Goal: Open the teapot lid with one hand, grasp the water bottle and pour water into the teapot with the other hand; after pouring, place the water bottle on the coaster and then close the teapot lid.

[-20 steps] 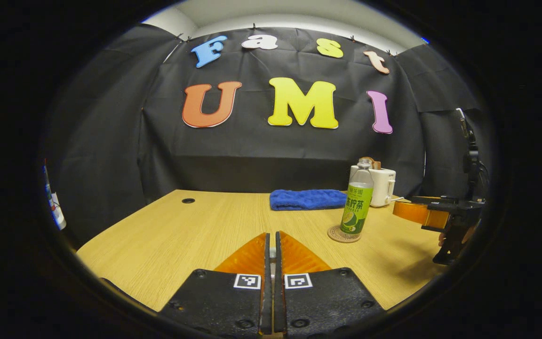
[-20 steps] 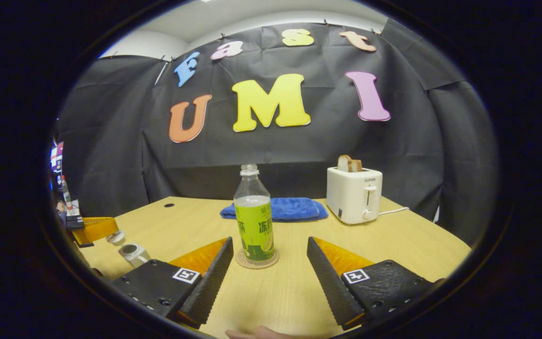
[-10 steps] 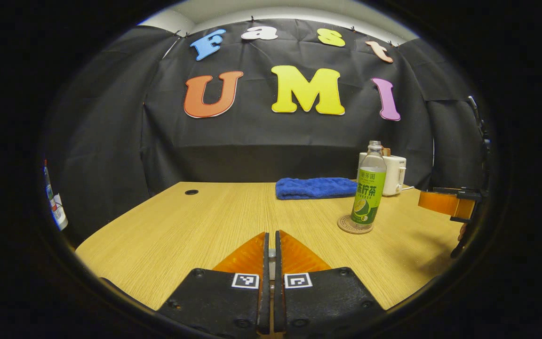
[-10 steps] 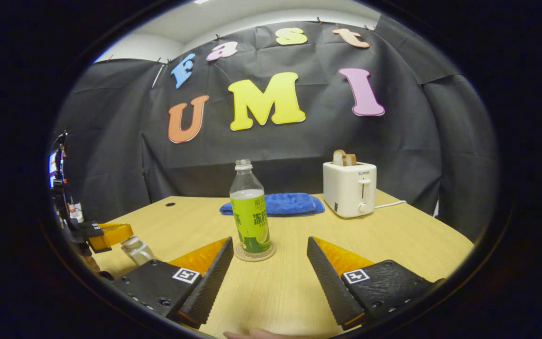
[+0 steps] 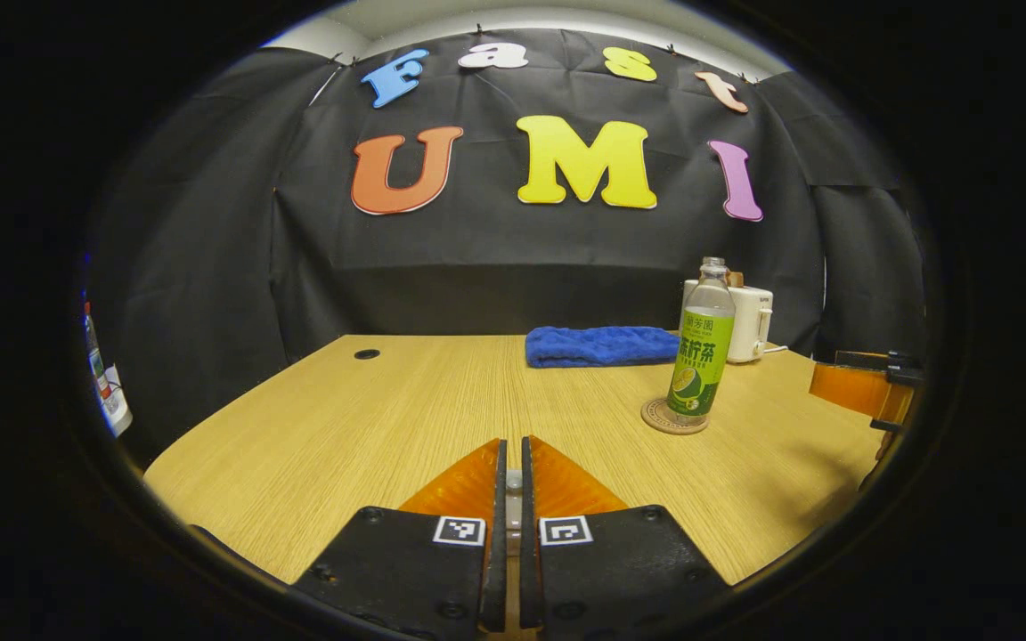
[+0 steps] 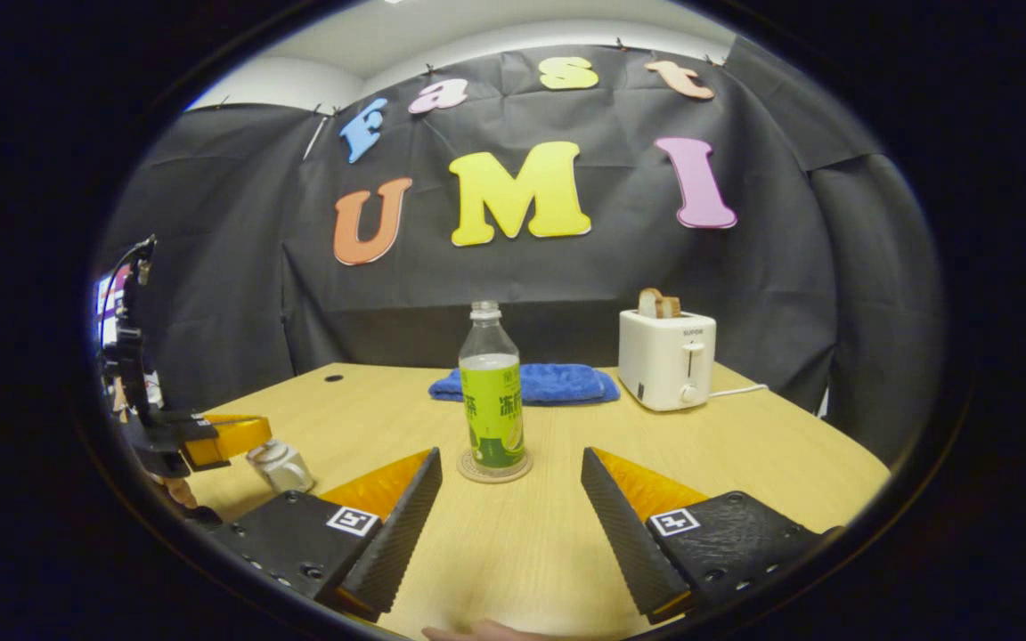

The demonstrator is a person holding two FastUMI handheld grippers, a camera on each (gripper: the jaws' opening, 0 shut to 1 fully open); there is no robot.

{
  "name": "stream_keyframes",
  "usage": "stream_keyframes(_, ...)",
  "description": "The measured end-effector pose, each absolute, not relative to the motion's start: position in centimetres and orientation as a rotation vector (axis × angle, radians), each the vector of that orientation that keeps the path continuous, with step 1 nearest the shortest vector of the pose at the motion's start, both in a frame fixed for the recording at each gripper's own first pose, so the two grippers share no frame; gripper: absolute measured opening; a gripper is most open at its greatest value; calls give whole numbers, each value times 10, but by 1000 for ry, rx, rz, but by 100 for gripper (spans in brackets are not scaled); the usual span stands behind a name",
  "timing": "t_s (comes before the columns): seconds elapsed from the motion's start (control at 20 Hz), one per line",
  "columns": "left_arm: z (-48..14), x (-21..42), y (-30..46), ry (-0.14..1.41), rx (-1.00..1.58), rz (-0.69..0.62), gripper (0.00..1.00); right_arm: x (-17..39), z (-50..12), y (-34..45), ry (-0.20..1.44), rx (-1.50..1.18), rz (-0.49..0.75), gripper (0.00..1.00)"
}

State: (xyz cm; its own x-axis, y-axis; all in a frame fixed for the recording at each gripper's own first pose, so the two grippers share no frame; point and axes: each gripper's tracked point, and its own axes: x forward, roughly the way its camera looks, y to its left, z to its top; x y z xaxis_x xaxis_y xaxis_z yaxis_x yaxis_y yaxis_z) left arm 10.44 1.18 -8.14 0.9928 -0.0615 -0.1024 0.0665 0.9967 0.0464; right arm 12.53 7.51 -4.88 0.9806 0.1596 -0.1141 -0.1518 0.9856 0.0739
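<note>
Right gripper view, teapot (image 6: 281,465) by left tongs (image 6: 241,436), right tongs (image 6: 511,485) apart, left tongs together

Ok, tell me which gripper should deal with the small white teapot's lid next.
Left. In the right gripper view the left gripper sits right beside the small white teapot, jaws shut. The right gripper is open, facing the green-labelled plastic bottle standing on the round coaster, apart from the teapot.
</note>
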Motion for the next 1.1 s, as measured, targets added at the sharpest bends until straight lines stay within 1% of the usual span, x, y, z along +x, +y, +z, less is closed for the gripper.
stream_keyframes(0.25,-50,83,4,47,27,-82,11,105,-34,83,86,21,160,95)
stream_keyframes(0.35,-33,70,0,13,31,-93,15,95,-28,86,76,11,163,94)
stream_keyframes(0.45,-20,59,-5,-11,33,-101,21,86,-21,87,65,9,162,94)
stream_keyframes(0.5,-13,52,-5,-22,28,-95,34,81,-17,89,59,10,160,94)
stream_keyframes(0.6,3,39,-5,-55,8,-91,41,71,-8,89,49,8,158,94)
stream_keyframes(0.75,20,21,-14,-82,-20,-122,47,56,5,87,29,-7,152,94)
stream_keyframes(0.8,25,15,-16,-94,-24,-127,52,52,8,86,22,-13,150,94)
stream_keyframes(0.85,30,11,-18,-101,-26,-135,55,49,12,85,15,-17,143,94)
stream_keyframes(0.95,30,1,-27,-87,-9,-151,65,43,17,85,9,-19,136,95)
stream_keyframes(1.0,34,-4,-29,-96,7,-150,76,40,20,86,6,-14,137,95)
stream_keyframes(1.05,40,-9,-32,-108,23,-156,80,36,23,88,3,-9,140,95)
stream_keyframes(1.1,43,-14,-37,-120,37,-162,81,33,26,89,2,-5,139,95)
